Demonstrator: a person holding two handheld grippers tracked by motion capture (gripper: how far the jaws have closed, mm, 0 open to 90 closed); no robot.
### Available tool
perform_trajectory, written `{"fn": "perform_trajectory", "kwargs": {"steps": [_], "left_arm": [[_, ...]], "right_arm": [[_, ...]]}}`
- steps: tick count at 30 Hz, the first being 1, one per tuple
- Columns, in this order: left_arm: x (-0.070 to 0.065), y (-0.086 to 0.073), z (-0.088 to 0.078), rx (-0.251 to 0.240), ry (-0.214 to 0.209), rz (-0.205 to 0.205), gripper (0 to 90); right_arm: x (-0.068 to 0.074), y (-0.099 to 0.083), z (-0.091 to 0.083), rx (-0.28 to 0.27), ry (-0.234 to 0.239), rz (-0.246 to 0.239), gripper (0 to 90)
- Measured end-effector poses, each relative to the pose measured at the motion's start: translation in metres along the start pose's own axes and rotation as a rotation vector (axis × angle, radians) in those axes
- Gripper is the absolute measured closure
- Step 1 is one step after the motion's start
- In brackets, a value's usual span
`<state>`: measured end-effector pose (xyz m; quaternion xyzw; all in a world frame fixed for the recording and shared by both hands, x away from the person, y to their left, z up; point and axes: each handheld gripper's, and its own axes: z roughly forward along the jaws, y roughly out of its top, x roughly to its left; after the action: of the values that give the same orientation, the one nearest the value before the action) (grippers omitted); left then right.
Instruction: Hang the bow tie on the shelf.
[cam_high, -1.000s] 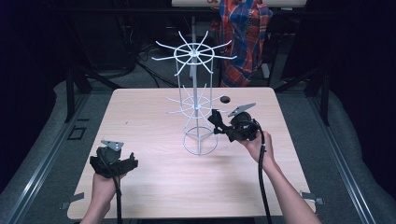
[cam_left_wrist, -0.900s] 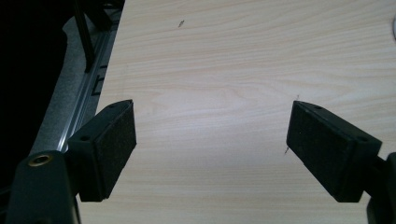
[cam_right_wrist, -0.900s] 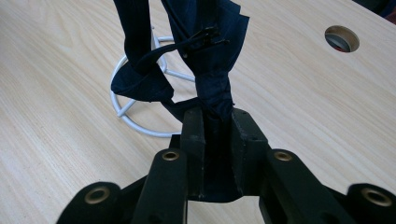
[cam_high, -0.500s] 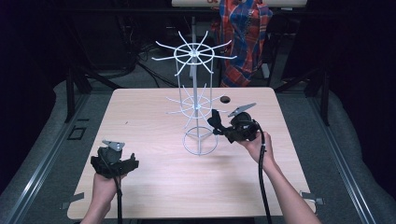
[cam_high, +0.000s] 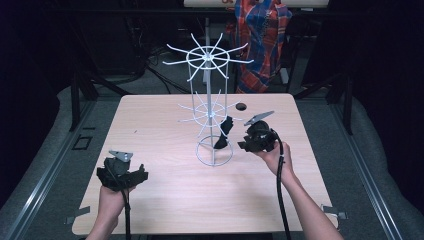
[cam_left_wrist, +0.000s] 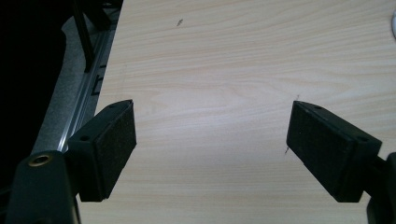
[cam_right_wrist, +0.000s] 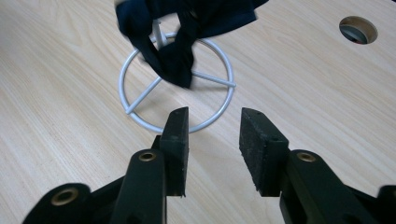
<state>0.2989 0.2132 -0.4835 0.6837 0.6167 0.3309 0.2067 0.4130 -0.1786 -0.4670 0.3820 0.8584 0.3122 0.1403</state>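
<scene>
Since the earlier frame the right gripper (cam_high: 235, 136) has let go: its jaws have just been opening and now stand parted with nothing between them, a gap of bare wood showing in the right gripper view (cam_right_wrist: 214, 140). Left behind is a dark cloth (cam_high: 224, 134), hanging from a lower arm of the white wire rack (cam_high: 210, 112) at the centre of the high view, just left of that gripper; in the right gripper view the cloth (cam_right_wrist: 175, 44) dangles at the upper centre over the rack's ring base (cam_right_wrist: 219, 109). Near the lower left of the high view the left gripper (cam_high: 121, 172) rests low over the tabletop (cam_high: 160, 125), well apart from the rack, its jaws released and wide with only wood between them (cam_left_wrist: 211, 140). A round hole (cam_high: 241, 106) lies in the tabletop right of the rack.
</scene>
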Motion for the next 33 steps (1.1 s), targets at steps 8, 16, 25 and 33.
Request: {"fn": "perform_trajectory", "kwargs": {"steps": [8, 16, 25, 33], "left_arm": [[0.000, 0.000, 0.000, 0.001, 0.000, -0.003, 16.3], [0.000, 0.000, 0.000, 0.002, -0.003, -0.002, 16.3], [0.000, 0.000, -0.001, -0.001, -0.002, -0.005, 16.3], [0.001, 0.000, -0.001, 0.001, -0.003, -0.006, 16.3]], "right_arm": [[-0.004, -0.002, -0.007, 0.002, 0.006, -0.004, 58.3], [-0.004, -0.003, -0.024, -0.007, 0.011, -0.011, 54.5], [-0.005, -0.013, -0.052, -0.012, 0.016, 0.002, 37.6], [-0.014, -0.025, -0.065, 0.018, 0.021, 0.052, 23.2]]}}
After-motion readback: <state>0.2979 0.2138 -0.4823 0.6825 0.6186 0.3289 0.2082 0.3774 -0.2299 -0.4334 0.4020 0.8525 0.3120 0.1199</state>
